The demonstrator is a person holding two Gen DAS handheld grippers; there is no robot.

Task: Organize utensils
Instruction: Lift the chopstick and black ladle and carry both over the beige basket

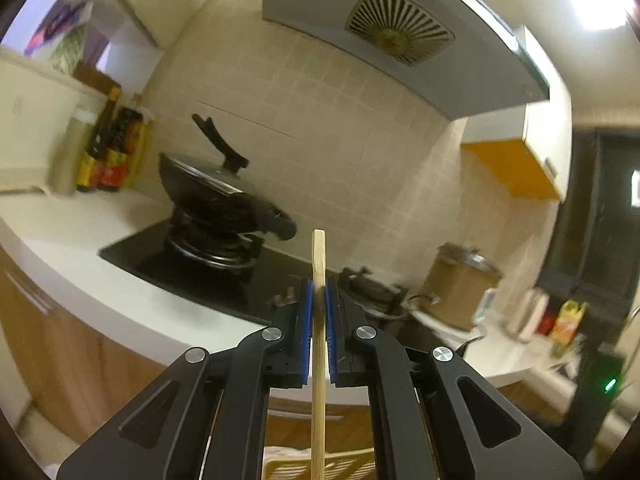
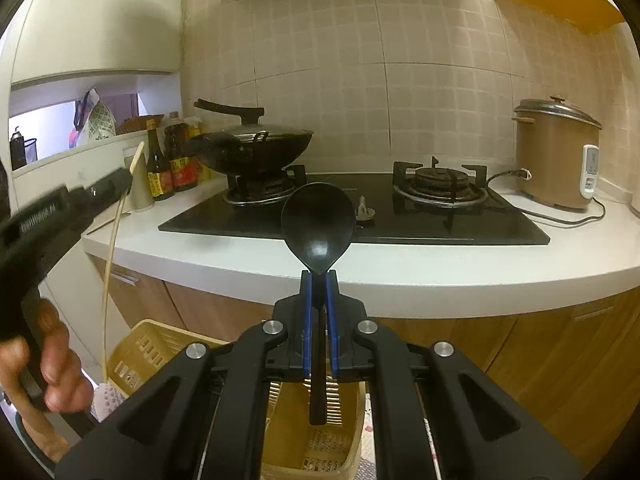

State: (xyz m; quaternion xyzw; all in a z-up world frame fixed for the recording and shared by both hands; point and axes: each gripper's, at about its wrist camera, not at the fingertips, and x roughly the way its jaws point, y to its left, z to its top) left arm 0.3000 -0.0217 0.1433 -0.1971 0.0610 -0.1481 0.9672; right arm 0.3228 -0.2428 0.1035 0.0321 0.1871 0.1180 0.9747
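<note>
Both hands are up in front of the stove here, each working a hand-held gripper. The left hand-held gripper [image 1: 319, 284] points about level at the tiled wall, jaws squeezed shut on a thin wooden stick [image 1: 318, 320], probably a chopstick. The stick stands near upright, its flat top toward 12 o'clock and the rest running down between the blue pads [image 1: 307, 320] to 6 o'clock, out of the picture. It's pale, plain wood, slim and straight. From the right wrist camera you can see the left hand [image 2: 52, 364] at about 8 o'clock, fingers curled round the black handle, with the stick hanging long and slightly bowed under it. The right hand-held gripper [image 2: 319, 280] tilts a bit downward toward the counter [image 2: 440, 272] edge and is clamped on a black spoon [image 2: 318, 224]. The spoon's long axis runs 12 to 6: wide bowl up top, hollow side facing the camera, narrow neck pinched between the pads, handle dropping below. It's matte black, looks plastic, with a small shine in the bowl. Under both tools sits a yellow slotted basket [image 2: 312, 432] at 6 o'clock, below counter level.
</note>
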